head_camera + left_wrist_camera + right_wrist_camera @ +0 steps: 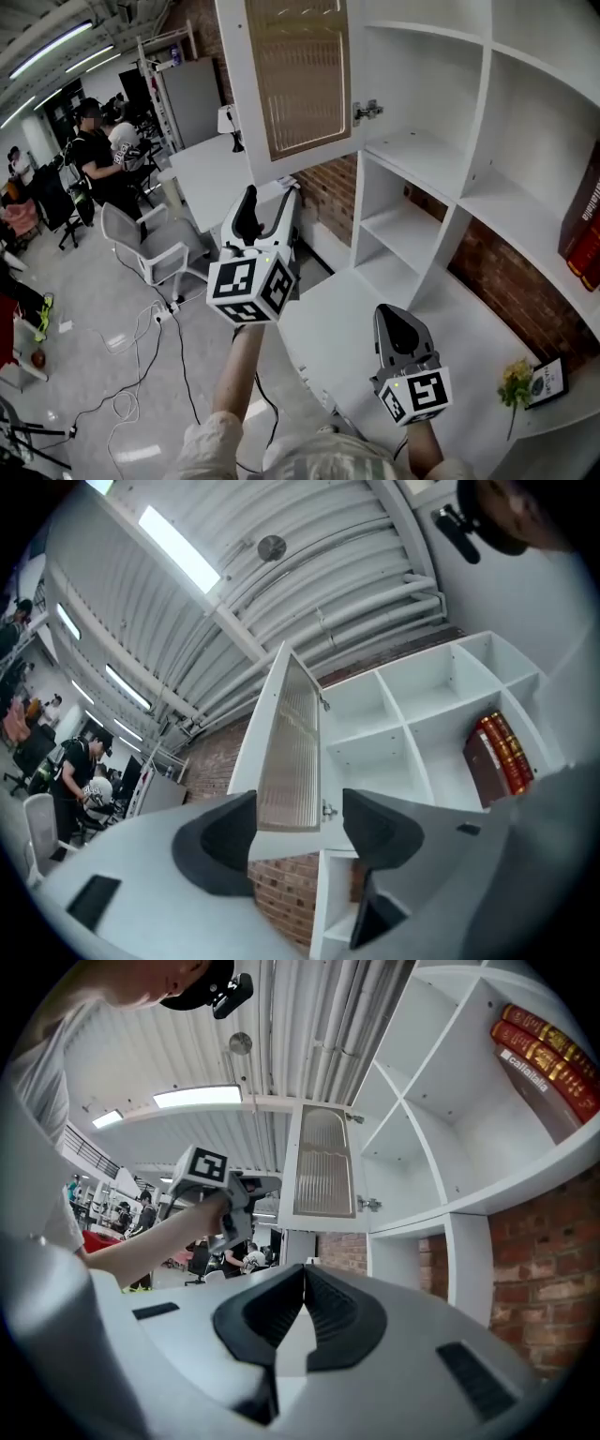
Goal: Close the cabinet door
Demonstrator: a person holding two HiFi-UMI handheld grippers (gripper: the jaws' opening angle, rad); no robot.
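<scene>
- Cabinet door (300, 75) stood swung wide open at the upper middle of the head view, hinged on its right to the white shelf unit (473, 141).
- Left gripper (269, 202) was held up just below the door's bottom edge, with its jaws apart and nothing between them. It seemed lined up to catch or push the panel, and I could not tell whether it touched.
- Right gripper (401, 323) hung at the lower right, jaws together and empty, apparently not needed for the push.
</scene>
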